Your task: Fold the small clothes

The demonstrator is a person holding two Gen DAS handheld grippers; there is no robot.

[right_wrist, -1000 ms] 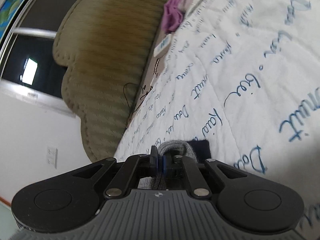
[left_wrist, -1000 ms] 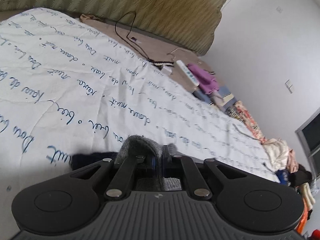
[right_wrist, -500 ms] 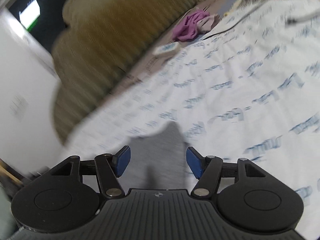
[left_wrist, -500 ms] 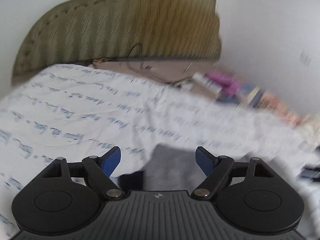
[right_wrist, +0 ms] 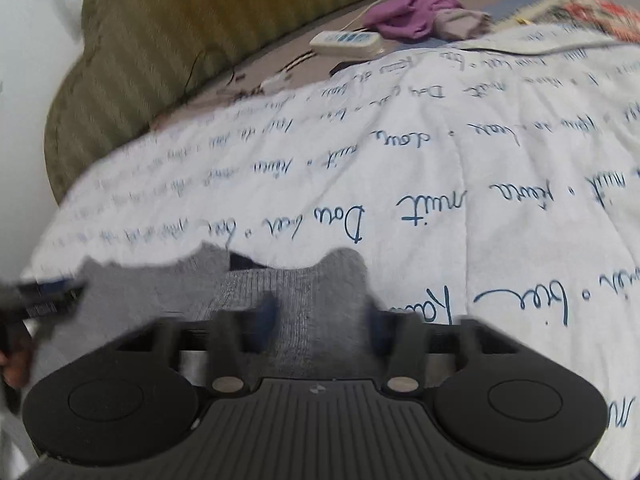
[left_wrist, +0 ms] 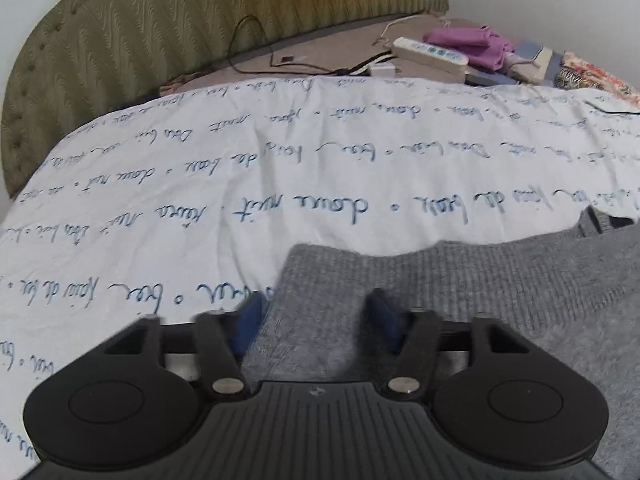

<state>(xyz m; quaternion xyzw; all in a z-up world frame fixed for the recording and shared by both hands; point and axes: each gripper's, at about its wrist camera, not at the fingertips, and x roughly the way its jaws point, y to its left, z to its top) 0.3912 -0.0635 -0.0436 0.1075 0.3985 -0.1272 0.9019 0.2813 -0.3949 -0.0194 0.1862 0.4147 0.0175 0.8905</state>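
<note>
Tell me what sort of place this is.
Most likely a bedroom: a white quilted bedspread with blue handwriting print, a padded olive-green headboard, and a crumpled purple garment beside it.

grey garment [left_wrist: 460,280]: 1 | power strip [left_wrist: 430,54]: 1 | purple cloth [left_wrist: 468,42]: 1 | headboard [left_wrist: 200,20]: 1

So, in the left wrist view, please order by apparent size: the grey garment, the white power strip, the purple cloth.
1. grey garment, largest, though it lies nearest the camera.
2. and 3. purple cloth and white power strip: they look alike, so no ranking.
</note>
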